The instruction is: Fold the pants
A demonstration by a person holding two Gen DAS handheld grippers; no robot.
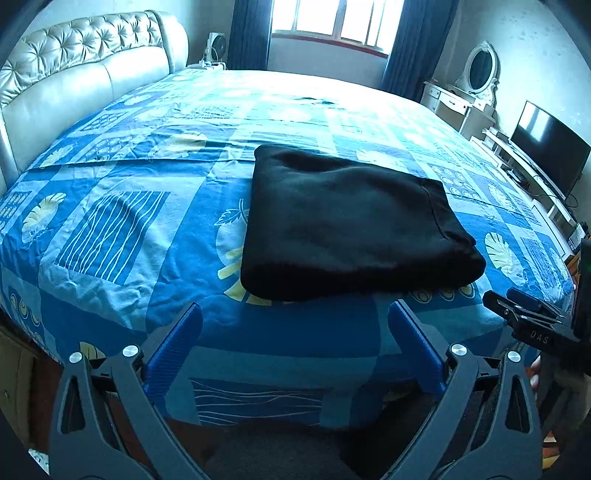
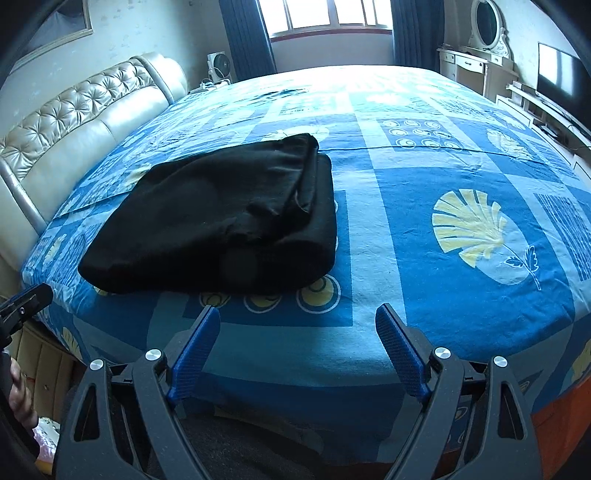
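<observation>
Room: bedroom with a window [image 1: 332, 18] and dark curtains at the far side, a padded headboard [image 1: 74, 74] along the bed's left edge, a dressing table with oval mirror [image 1: 480, 70] and a dark screen [image 1: 550, 151] off its right edge.
Bed: wide bed [image 1: 110, 229] under a blue patterned cover, lying fairly flat with a few creases.
Pants: black pants [image 1: 343, 225] lie as a compact folded stack close to the bed's near edge, roughly midway along it; in the right wrist view the pants [image 2: 221, 221] show layered edges at their right end.
Left tool: left tool [image 1: 295, 314] hovers over the near edge just short of the stack, jaws spread wide with nothing between them.
Right tool: right tool [image 2: 295, 315] hangs over the near edge, to the right of the stack, jaws wide and empty.
Handling: soft, thick, fairly light fabric, likely limp and prone to sliding layers; not fragile. Best taken at the layered right end or a corner, pinching every layer together.
Progress: folding looks nearly or fully done.
Room to move: plenty of bare cover beyond and to both sides; the near edge is close, so a pull toward it risks dragging the stack off.
</observation>
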